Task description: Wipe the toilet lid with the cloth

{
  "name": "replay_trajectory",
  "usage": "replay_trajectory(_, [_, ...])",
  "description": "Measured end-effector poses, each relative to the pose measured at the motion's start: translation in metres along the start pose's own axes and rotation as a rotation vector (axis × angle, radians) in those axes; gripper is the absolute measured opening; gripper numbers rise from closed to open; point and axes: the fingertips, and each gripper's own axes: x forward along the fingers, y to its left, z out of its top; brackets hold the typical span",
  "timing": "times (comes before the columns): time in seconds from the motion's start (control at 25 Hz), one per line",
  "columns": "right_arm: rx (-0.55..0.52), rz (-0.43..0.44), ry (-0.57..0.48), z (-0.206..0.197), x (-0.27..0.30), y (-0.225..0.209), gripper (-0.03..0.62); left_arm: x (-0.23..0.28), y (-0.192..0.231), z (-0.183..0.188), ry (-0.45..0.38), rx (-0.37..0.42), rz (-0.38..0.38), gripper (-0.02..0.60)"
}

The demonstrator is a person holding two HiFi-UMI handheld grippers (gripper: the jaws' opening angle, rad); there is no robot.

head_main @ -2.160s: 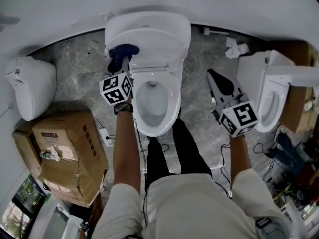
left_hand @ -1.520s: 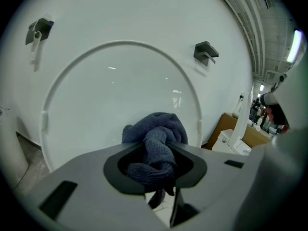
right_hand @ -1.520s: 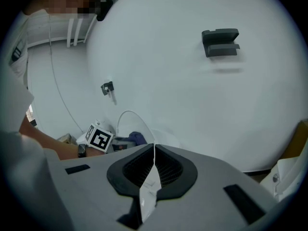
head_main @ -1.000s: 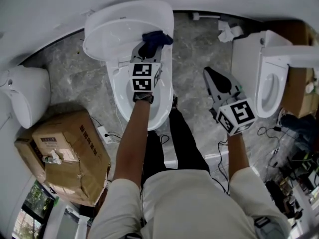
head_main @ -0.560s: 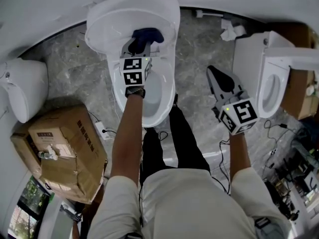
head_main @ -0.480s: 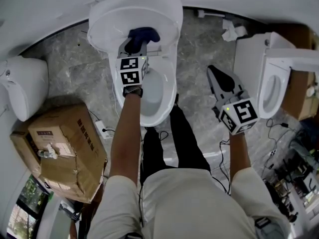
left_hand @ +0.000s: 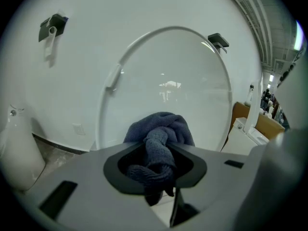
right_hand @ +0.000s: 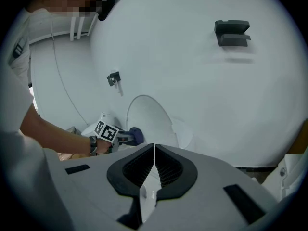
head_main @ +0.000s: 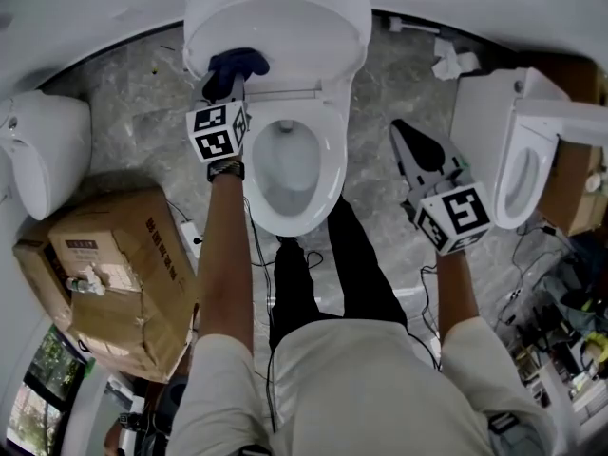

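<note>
Toilet lid (head_main: 285,22), white plastic and raised against the wall, meets a bunched dark blue terry cloth (head_main: 237,63) at its lower left edge, in the upper left of the head view. The left tool (head_main: 229,84) grips the cloth, whose wad bulges past the jaws and appears pressed to the lid's face. The right tool (head_main: 404,136), jaws closed on nothing, hangs well apart at centre right over the grey stone floor (head_main: 142,93). A good wipe likely needs even pressure and overlapping sweeps, with the wad rather than the jaws touching the plastic.
</note>
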Motion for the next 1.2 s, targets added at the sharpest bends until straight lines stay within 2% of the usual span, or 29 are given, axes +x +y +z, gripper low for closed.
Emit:
replay_trajectory(0.32, [0.003,0.015,-0.007,0.003,0.021,0.005,0.031,-0.008,0.042,-0.026,-0.005,-0.115,0.090,0.109])
replay_trajectory(0.56, [0.022,0.012,-0.013,-0.001,0.027,0.000,0.031,0.004,0.040,-0.048,0.053,-0.082,0.107,0.109])
replay_trajectory(0.92, [0.047,-0.020,0.010,-0.019,0.019,-0.021,0.031,0.042,-0.039,-0.062,0.100,-0.064,0.000,0.109])
replay_trajectory(1.08, [0.062,-0.040,0.012,-0.027,0.014,-0.034,0.031,0.059,-0.094,-0.063,0.119,0.040,-0.095,0.109])
replay_trajectory(1.2, [0.080,-0.054,0.013,-0.034,0.010,-0.041,0.031,0.069,-0.130,-0.063,0.122,0.061,-0.157,0.109])
